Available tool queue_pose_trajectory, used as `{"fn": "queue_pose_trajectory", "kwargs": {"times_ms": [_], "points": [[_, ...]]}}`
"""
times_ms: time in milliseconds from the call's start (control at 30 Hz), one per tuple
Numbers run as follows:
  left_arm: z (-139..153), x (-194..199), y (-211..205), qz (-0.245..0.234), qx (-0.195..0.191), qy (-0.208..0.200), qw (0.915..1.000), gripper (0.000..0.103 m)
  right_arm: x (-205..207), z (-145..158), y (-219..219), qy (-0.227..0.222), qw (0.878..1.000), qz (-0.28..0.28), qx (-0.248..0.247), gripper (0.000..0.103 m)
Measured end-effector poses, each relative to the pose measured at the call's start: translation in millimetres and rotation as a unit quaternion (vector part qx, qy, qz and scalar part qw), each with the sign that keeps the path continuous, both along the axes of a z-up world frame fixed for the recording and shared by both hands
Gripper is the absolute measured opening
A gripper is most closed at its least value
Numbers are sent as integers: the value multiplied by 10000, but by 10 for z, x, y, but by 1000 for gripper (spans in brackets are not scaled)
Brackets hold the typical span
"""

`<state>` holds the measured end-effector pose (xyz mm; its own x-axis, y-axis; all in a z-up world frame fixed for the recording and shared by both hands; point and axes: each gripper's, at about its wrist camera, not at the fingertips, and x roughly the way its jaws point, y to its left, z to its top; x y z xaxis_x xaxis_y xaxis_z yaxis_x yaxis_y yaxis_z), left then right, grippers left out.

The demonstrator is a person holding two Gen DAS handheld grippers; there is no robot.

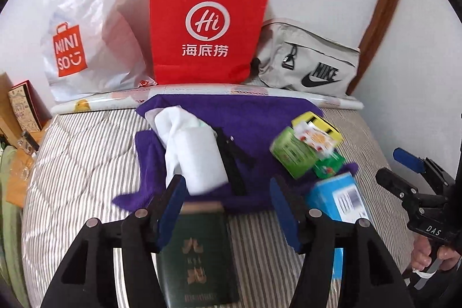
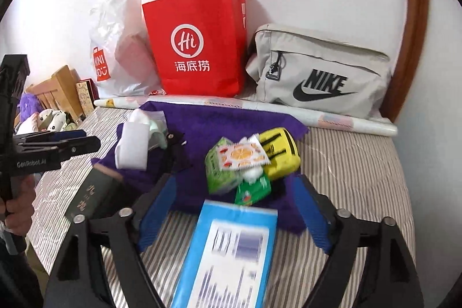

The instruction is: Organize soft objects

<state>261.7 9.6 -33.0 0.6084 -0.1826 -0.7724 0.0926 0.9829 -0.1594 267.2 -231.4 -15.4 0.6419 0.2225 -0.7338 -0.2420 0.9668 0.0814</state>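
Observation:
A purple cloth (image 1: 260, 120) lies spread on the striped bed (image 1: 86, 163), with rolled white fabric (image 1: 196, 152) and a black item (image 1: 231, 163) on it. To their right sit a green box (image 1: 291, 152), a yellow box (image 1: 317, 123) and an orange-print sachet (image 1: 314, 140). My left gripper (image 1: 226, 186) is open above a dark green book (image 1: 196, 256) that lies between its fingers, untouched by the pads. My right gripper (image 2: 236, 183) is open too, with a blue box (image 2: 236, 250) lying between its fingers, free of the pads.
A red paper bag (image 1: 208, 27), a white Miniso plastic bag (image 1: 86, 27) and a grey Nike pouch (image 2: 323, 77) lean on the wall behind a paper roll (image 2: 346, 120). A wooden bed frame (image 2: 57, 91) and plush toys are at the left.

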Motion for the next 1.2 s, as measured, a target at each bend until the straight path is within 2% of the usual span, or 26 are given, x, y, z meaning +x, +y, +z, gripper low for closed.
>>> {"fn": "queue_pose_trajectory", "kwargs": {"times_ms": [200,333,467,833,967,1200], "points": [[155,-511,-57,-2,-8,-195,9998,75,-468,136,-14,-118,9996,-222,-99,93],[222,-803,-96,51,22,-264,9996,88,-755,215,-16,-174,9991,-371,-125,95],[297,-1139,-128,122,138,-377,9991,93,-1074,286,-13,-237,9980,-561,-185,96],[347,-1829,-116,383,172,-543,9976,94,-1806,385,-46,-357,9974,-618,-86,97],[360,-1996,-145,456,351,-641,9963,94,-1946,389,-59,-312,9978,-587,-74,97],[386,-2132,-171,443,314,-700,9961,94,-2107,407,-100,-374,9973,-626,-3,97]]}}
